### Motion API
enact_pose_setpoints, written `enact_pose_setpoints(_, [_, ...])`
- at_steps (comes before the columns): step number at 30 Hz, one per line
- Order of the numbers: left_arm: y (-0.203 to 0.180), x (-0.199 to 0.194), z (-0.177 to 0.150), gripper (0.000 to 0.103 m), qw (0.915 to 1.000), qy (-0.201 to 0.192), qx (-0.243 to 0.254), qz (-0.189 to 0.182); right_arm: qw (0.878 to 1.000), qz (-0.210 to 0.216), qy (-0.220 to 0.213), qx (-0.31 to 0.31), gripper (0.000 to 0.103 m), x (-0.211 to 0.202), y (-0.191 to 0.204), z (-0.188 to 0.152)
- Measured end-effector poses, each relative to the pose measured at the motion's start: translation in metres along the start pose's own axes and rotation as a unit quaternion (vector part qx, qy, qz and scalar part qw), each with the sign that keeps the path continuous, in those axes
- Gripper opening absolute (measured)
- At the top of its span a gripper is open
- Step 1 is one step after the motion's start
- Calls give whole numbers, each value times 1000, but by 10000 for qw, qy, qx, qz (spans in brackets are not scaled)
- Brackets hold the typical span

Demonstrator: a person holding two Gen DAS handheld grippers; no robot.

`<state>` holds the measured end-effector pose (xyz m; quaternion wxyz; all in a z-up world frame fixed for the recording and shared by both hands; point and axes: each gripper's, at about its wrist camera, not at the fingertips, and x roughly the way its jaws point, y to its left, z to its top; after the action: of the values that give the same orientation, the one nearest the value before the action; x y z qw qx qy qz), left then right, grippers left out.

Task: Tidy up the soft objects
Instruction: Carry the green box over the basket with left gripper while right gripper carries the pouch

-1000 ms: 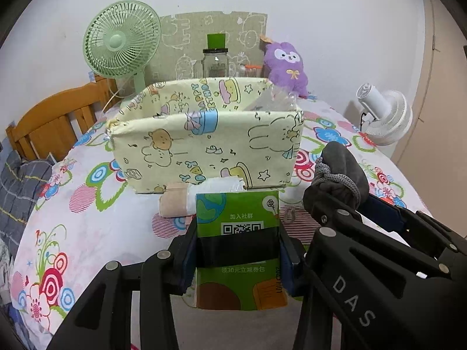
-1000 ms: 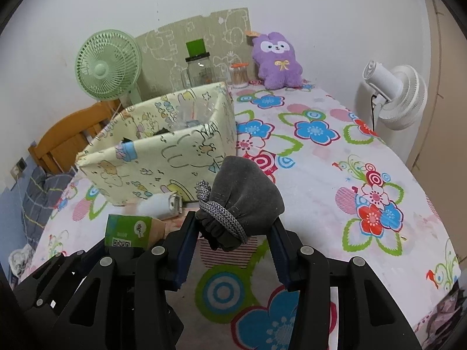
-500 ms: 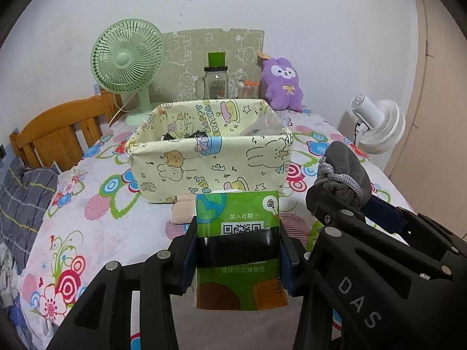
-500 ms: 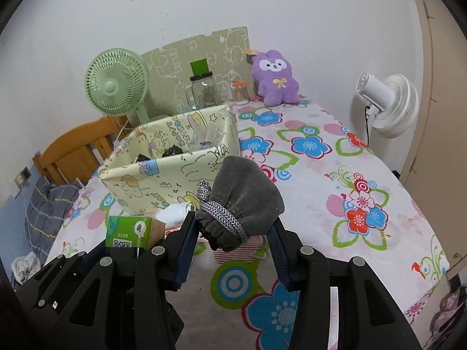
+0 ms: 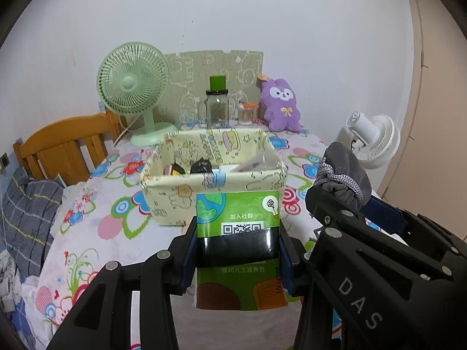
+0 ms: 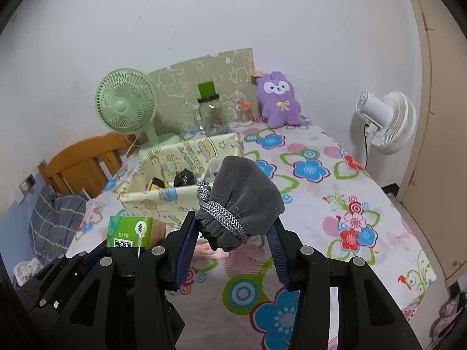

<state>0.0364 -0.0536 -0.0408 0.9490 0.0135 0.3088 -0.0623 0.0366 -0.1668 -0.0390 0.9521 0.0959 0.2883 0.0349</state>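
Observation:
My left gripper [image 5: 238, 250] is shut on a green tissue pack [image 5: 238, 210] with a QR code, held above the flowered tablecloth [image 5: 96, 204]. My right gripper [image 6: 236, 233] is shut on a grey velvet drawstring pouch [image 6: 248, 201]; the pouch [image 5: 344, 172] also shows at the right of the left wrist view. Just beyond both stands a pale yellow cartoon-print fabric box [image 5: 175, 192], open at the top, with a few small dark and clear items inside. The same box [image 6: 151, 198] and the green pack [image 6: 130, 230] appear left of centre in the right wrist view.
At the back stand a green desk fan [image 5: 132, 87], a glass jar [image 5: 217, 110] with a green lid, a cotton-swab pot [image 5: 245, 113] and a purple plush toy [image 5: 280, 105]. A white fan [image 6: 385, 122] stands off the table's right edge. A wooden chair [image 5: 64, 145] is at left.
Both grippers have risen with their loads, so the box looks lower and farther and its inside now shows. The small roll in front of the box is now hidden behind the green pack.

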Motion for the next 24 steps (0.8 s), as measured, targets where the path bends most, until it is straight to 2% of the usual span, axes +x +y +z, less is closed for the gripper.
enact_pose_setpoints(10, [0,-20,23,48,9996,-292,26,13,9996,23,-288,-3,50,-20,8,23])
enact_pose_setpoints(24, [4,-26,40,48,9986,-501,100,-103,9987,-55,-503,3,51,-29,14,40])
